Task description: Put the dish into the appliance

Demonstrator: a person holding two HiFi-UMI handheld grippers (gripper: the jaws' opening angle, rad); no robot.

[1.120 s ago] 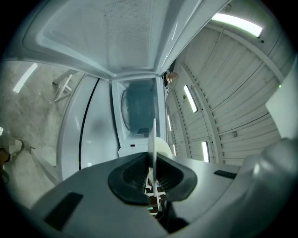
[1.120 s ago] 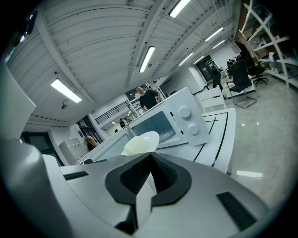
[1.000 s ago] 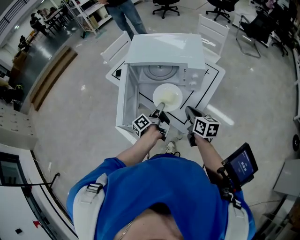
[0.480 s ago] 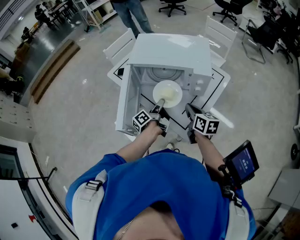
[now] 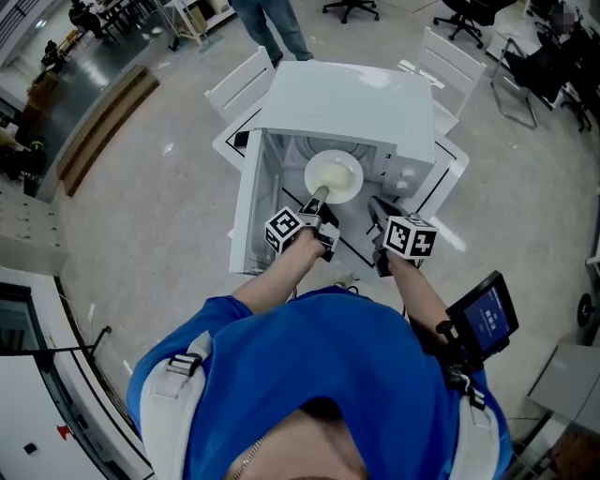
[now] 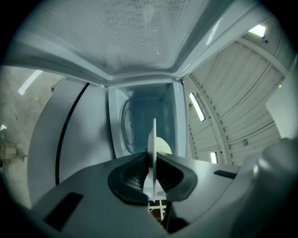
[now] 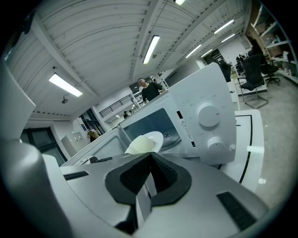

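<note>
The dish (image 5: 334, 176) is now sitting closer to the microwave (image 5: 349, 94) than a second ago. Both claws have carried on toward 12 o'clock, and it is hanging at the mouth of the open chamber (image 5: 300, 150); how far inside it reaches is not showing clearly.

The left claw (image 5: 317, 199) is gripping the dish at its 6 o'clock rim, jaws almost together with only that thin rim pinched between them. In the left gripper view the dish (image 6: 152, 148) is showing edge-on between the pads, with the chamber (image 6: 144, 116) lying straight ahead.

The right claw (image 5: 376, 206) is hovering at 3 o'clock of the left one, its jaws pressed together and holding nothing. It is facing the knobs (image 7: 208, 114).

The door (image 5: 242, 202) is standing open at 9 o'clock of the chamber. The microwave is resting on a white table (image 5: 448, 169), and a person (image 5: 272, 23) is standing beyond it at 12 o'clock.
</note>
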